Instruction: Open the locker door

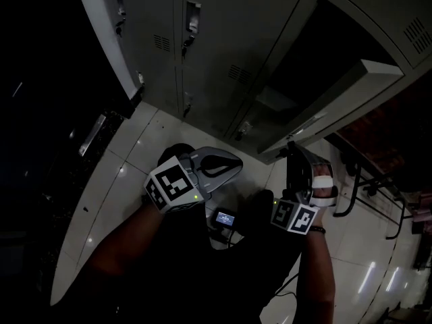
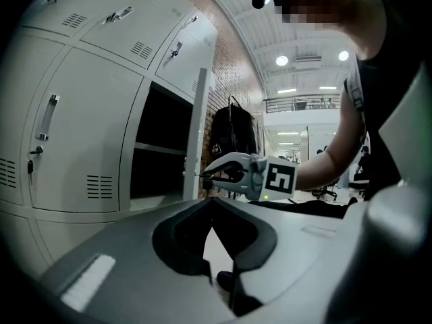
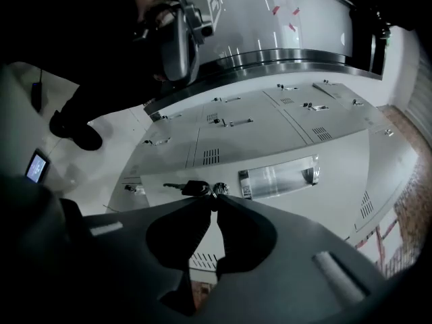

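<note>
Close to the person's body, the left gripper [image 1: 235, 162] has its jaws together on nothing. Farther out, the right gripper [image 3: 213, 198] has its jaws pinched narrow on the key [image 3: 194, 188] in the lock of the locker door [image 1: 324, 106], which stands ajar from the locker bank [image 1: 223, 52].

My left gripper [image 2: 213, 204] grey with black-and-white squares on its cube, my right gripper [image 3: 214, 200] the same, lockers [image 2: 88, 113] pale grey, key [image 3: 192, 188] black, handle [image 3: 278, 178] shiny silver, brick wall [image 2: 229, 73] red, floor tiles [image 1: 128, 174] white, bag [image 2: 233, 130] black.
</note>
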Demonstrator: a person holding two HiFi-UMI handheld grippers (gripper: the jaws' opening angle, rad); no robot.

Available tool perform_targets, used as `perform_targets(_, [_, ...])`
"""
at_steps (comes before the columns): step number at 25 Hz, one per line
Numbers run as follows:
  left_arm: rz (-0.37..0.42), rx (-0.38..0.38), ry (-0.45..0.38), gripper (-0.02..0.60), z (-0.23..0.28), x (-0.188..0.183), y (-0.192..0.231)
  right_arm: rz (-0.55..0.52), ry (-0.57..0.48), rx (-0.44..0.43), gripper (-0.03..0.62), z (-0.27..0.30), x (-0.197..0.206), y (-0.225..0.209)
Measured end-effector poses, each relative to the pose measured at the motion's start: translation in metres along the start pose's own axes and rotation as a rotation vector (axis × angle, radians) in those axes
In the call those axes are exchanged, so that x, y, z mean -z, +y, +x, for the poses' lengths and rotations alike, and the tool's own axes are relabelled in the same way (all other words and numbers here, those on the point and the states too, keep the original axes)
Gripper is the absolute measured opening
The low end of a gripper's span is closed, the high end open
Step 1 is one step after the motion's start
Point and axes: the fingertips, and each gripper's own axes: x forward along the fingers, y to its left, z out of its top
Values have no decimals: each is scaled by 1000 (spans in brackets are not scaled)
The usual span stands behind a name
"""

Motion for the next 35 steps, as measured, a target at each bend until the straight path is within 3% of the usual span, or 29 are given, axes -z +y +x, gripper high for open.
perform_targets(10, [6, 4, 18, 12, 6, 1, -2, 45, 110, 3, 36, -68, 61, 8])
perform_targets(21, [13, 9, 35, 12, 10, 4, -4, 97, 244, 19, 43, -97, 120, 6])
perform_targets(27, [12, 12, 35, 12, 13, 3, -6, 334, 198, -56, 95, -111, 125, 7])
perform_targets(30, [14, 18, 39, 12, 15, 4, -6, 461, 115, -116, 103, -128, 115, 8])
perform_targets(35, [14, 18, 42, 12, 14, 4, -6, 791, -139, -232, 3, -150, 70, 6])
